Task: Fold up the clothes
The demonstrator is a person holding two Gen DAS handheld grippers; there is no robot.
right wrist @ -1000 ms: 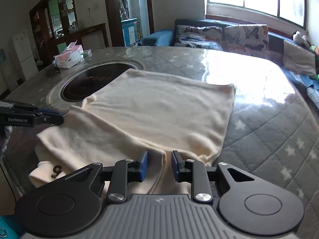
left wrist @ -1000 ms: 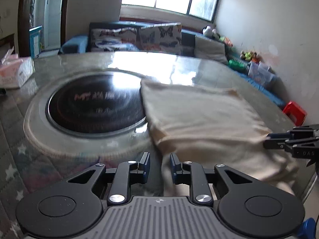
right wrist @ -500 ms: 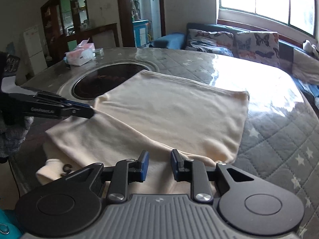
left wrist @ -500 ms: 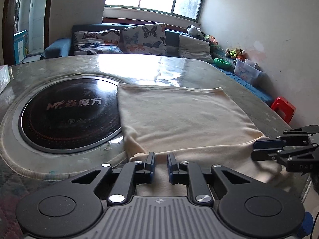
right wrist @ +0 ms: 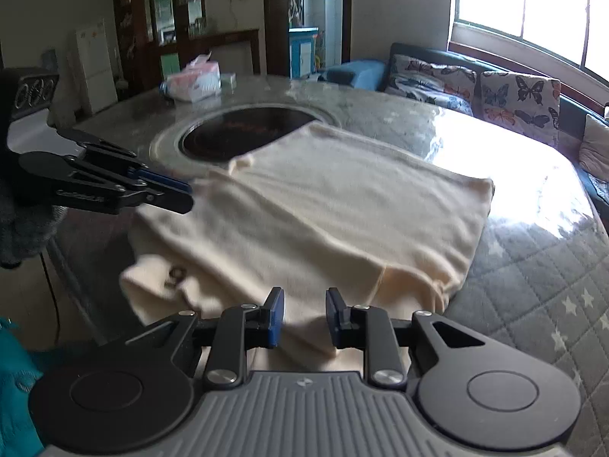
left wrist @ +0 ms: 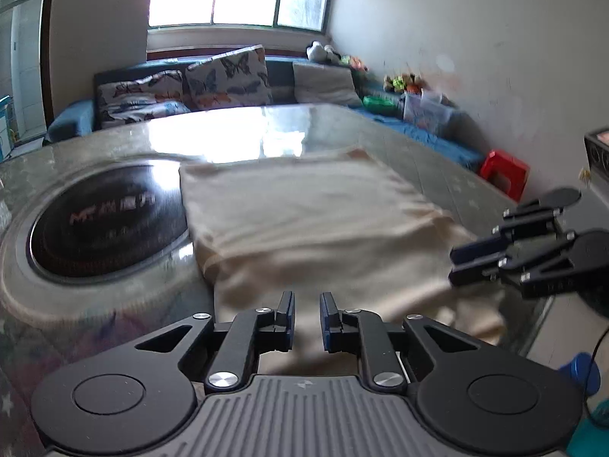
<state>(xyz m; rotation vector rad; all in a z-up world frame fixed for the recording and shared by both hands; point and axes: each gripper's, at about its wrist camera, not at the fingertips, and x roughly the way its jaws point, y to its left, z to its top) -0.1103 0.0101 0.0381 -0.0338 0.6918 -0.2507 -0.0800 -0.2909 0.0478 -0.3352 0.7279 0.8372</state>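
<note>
1. A cream garment (right wrist: 327,224) lies folded on the glass-topped table (right wrist: 533,266), its far corner overlapping the dark round hotplate (right wrist: 243,129) set into the tabletop, its near edge drooping over the table's rim.
2. The left gripper (left wrist: 306,318) hovers just above the garment's near-left edge, pointing across the table toward the sofa (left wrist: 179,91). Its jaws stand a narrow gap apart, and nothing is pinched between them.
3. The right gripper (right wrist: 302,318) sits over the near-right part of the cloth, likewise levelled forward, jaws parted somewhat wider, gripping nothing.
4. Each gripper shows side-on in the other's view, both held close to the table's near edge.
5. A tissue pack (right wrist: 194,83) rests at the far side.
</note>
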